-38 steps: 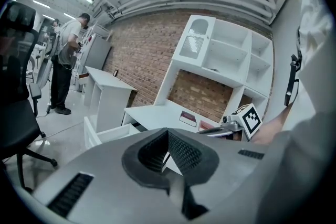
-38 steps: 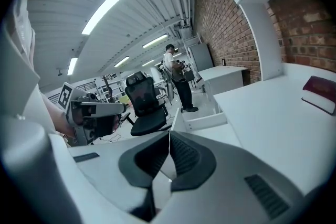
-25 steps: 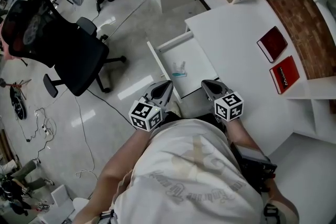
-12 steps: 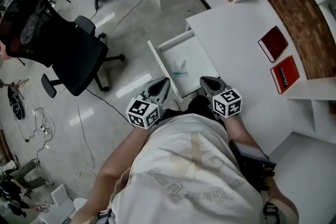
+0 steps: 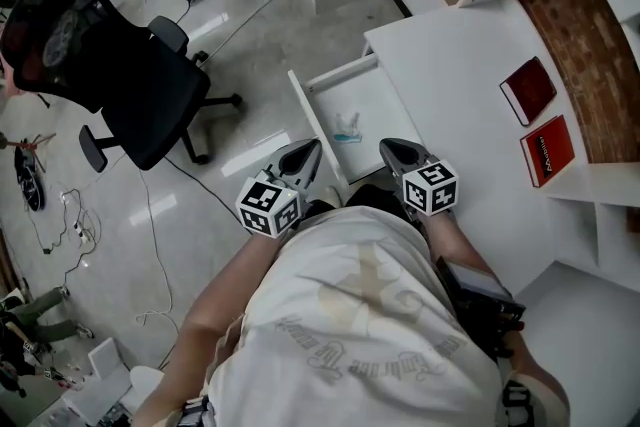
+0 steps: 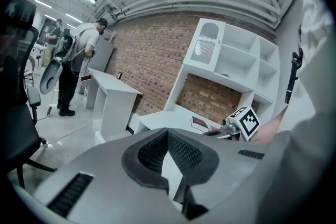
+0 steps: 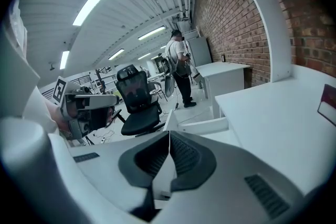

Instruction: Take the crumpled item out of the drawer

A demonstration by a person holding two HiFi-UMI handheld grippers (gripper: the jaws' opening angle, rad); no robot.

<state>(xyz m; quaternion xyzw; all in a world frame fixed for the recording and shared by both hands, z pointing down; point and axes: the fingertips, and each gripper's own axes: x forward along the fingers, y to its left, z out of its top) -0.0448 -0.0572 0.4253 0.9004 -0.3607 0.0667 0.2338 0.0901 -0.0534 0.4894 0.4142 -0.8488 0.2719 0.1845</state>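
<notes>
The white drawer (image 5: 318, 111) stands pulled out from the white desk (image 5: 450, 65). Inside it lies the crumpled item (image 5: 347, 126), a small whitish wad with a teal edge. My left gripper (image 5: 311, 147) hovers at the drawer's near left corner, jaws shut and empty. My right gripper (image 5: 387, 148) hangs just right of the drawer's near end, over the desk edge, also shut on nothing. Both are held close to the person's chest, short of the item. In the right gripper view the drawer (image 7: 202, 124) shows past the closed pads (image 7: 181, 152). The item is hidden in both gripper views.
A black office chair (image 5: 130, 80) stands on the floor left of the drawer. Two red books (image 5: 528, 89) (image 5: 547, 149) lie on the desk by the brick wall. Cables (image 5: 70, 225) trail on the floor. A person (image 7: 178, 68) stands by a far white desk.
The head view has shifted slightly, so the drawer and desk sit a little further right. Both grippers stay shut and near the chest, hardly moved.
</notes>
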